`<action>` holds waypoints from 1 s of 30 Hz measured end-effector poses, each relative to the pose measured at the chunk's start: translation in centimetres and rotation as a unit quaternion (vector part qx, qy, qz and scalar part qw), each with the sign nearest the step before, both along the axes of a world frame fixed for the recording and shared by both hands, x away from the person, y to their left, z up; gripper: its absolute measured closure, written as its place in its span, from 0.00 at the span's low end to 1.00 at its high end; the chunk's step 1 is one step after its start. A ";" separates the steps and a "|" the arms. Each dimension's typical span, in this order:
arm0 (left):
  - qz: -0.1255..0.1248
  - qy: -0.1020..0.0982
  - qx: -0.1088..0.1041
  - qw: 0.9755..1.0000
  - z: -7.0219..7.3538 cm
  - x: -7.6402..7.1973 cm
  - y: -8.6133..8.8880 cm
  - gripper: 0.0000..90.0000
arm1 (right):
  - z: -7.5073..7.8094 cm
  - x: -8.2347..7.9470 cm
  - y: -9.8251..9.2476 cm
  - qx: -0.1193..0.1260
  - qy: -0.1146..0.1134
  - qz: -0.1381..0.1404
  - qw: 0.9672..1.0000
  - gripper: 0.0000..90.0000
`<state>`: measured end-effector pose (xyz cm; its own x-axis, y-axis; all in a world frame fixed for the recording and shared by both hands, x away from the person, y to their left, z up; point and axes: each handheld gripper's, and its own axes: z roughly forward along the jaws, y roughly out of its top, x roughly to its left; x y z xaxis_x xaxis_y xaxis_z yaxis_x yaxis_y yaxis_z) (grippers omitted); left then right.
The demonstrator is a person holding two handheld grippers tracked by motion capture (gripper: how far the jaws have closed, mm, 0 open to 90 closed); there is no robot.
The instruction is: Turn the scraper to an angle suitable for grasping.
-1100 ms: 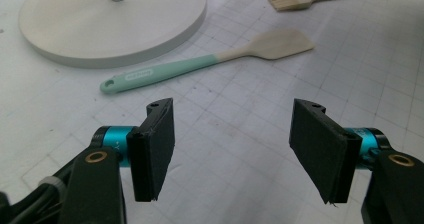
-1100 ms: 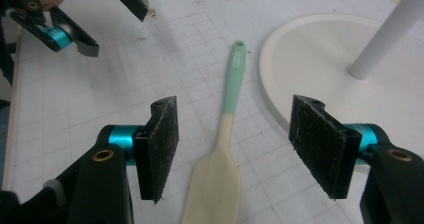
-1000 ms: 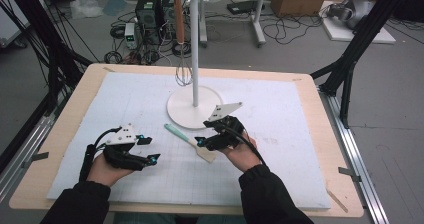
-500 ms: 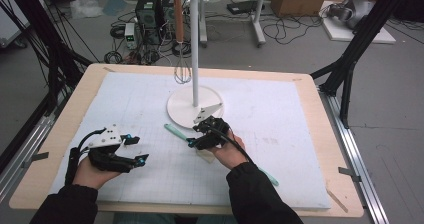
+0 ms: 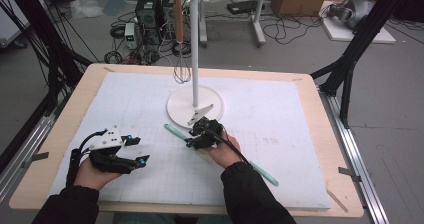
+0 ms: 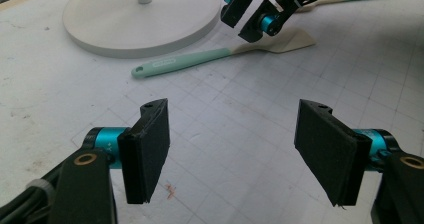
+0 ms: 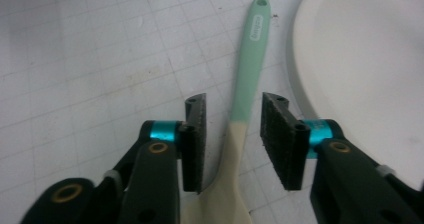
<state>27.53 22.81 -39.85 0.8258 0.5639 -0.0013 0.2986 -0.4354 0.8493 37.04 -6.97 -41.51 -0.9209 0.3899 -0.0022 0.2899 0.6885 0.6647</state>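
Two black pads of my right gripper [image 7: 231,144] had just been closing around the mint-green spatula with a cream blade [image 7: 244,104], flanking its neck, not yet pressing it. That spatula lay flat on the white gridded mat [image 5: 300,114] near the desk's middle, just beside the white round stand base [image 5: 181,109]. My left gripper [image 5: 139,150] hung released near the front-left corner.
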 end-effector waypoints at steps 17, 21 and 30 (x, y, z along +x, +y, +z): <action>0.001 -0.002 0.001 1.000 -0.1 0.1 0.0 0.35 | -1.4 0.7 0.7 -0.027 0.017 -0.003 0.999 0.81; 0.002 -0.002 0.001 1.000 -0.1 0.1 0.0 0.35 | -1.5 0.7 0.9 -0.033 0.018 -0.006 0.999 0.83; 0.001 -0.003 -0.001 1.000 -0.2 0.1 -0.1 0.35 | -1.6 0.8 1.1 -0.035 0.017 -0.012 0.999 0.85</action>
<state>27.61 22.68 -40.02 0.8246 0.5657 0.0026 0.2948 -0.4336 0.8515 37.82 -5.88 -43.06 -0.9113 0.4116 0.0008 0.3281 0.7252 0.6054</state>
